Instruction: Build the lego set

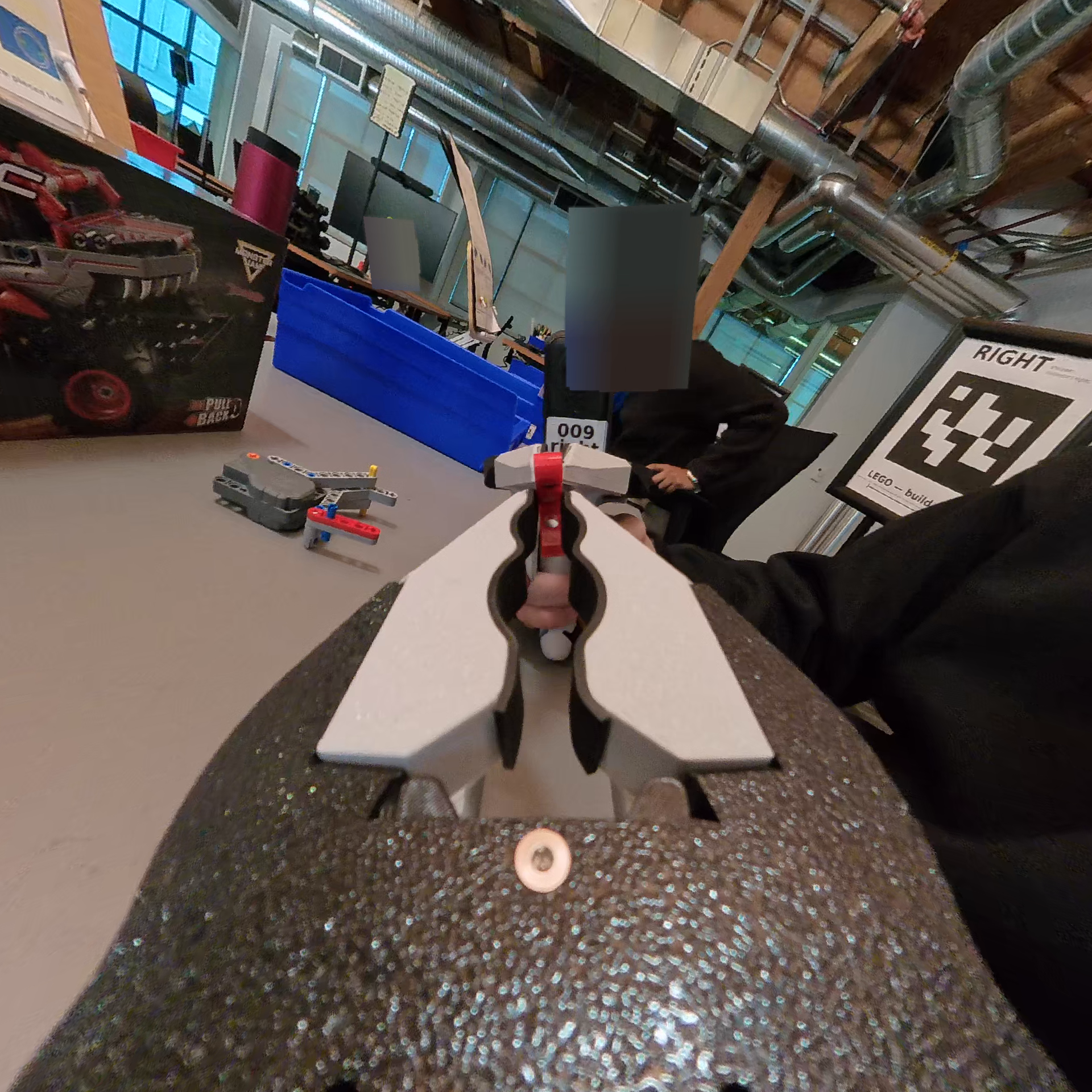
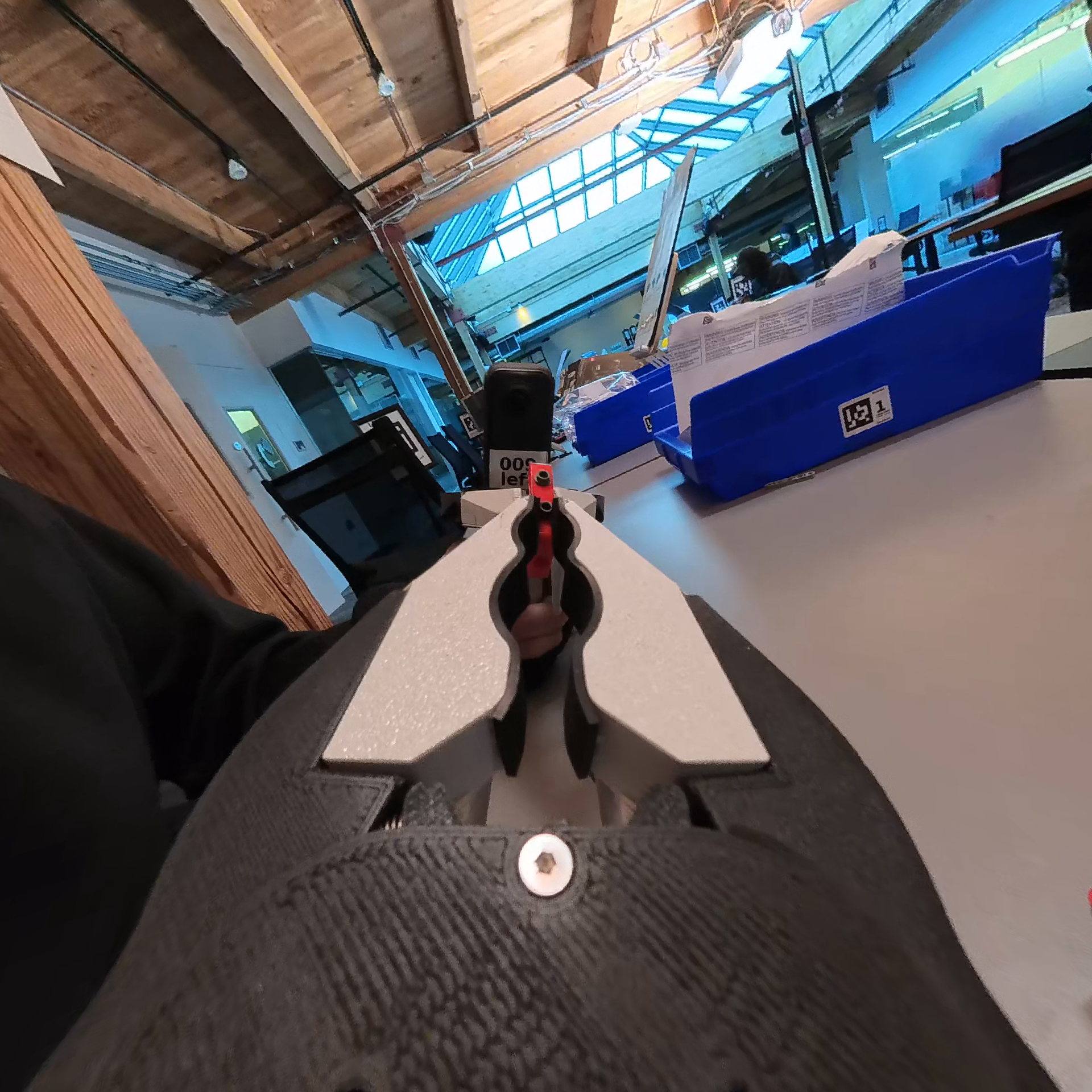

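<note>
My left gripper (image 1: 549, 502) and right gripper (image 2: 540, 511) meet tip to tip in the air above the grey table (image 1: 148, 620). Both are shut on a small red Lego Technic piece (image 1: 549, 520) with black pins, also seen in the right wrist view (image 2: 539, 546). The right gripper (image 1: 555, 470) shows head-on in the left wrist view, and the left gripper (image 2: 532, 499) shows head-on in the right wrist view. A partly built grey and red Lego assembly (image 1: 301, 496) lies on the table to the left, apart from both grippers.
The Lego set box (image 1: 118, 307) stands at the far left. Blue bins (image 1: 402, 366) line the back; one in the right wrist view (image 2: 857, 384) holds white paper bags. A marker sign (image 1: 969, 431) stands at the right. A person in black (image 1: 709, 449) stands behind. Less than 4 cm separates the two grippers' tips.
</note>
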`<state>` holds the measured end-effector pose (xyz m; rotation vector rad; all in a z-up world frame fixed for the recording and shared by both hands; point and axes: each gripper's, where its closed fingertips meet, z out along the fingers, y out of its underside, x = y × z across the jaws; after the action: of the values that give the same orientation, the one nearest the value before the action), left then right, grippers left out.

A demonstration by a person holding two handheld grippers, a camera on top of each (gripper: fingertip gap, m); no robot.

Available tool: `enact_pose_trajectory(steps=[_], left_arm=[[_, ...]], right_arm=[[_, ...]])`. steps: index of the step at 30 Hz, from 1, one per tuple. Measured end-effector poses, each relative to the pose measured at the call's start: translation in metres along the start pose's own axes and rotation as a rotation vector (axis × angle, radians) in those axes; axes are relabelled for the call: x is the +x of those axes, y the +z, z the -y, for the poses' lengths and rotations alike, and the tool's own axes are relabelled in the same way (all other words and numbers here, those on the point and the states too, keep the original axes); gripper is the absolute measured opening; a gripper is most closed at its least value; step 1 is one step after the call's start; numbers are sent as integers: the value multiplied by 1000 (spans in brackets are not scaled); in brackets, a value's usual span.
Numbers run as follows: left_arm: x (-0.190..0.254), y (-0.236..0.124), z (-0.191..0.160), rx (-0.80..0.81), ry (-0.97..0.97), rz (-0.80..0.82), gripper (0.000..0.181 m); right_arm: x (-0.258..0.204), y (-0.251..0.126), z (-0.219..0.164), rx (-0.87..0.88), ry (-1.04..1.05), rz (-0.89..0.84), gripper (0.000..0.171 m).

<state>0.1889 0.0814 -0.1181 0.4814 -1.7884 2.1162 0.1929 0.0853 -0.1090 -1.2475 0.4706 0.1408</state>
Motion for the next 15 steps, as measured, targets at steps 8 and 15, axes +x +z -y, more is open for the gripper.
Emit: enact_pose_trajectory(steps=[8,15], left_arm=[[-1,0,1,1,-20,7,5],[-1,-6,2,8,-41,16,5]], right_arm=[[1,1,0,-6,4,-8,4],[0,5,-1,0,18,-4,4]])
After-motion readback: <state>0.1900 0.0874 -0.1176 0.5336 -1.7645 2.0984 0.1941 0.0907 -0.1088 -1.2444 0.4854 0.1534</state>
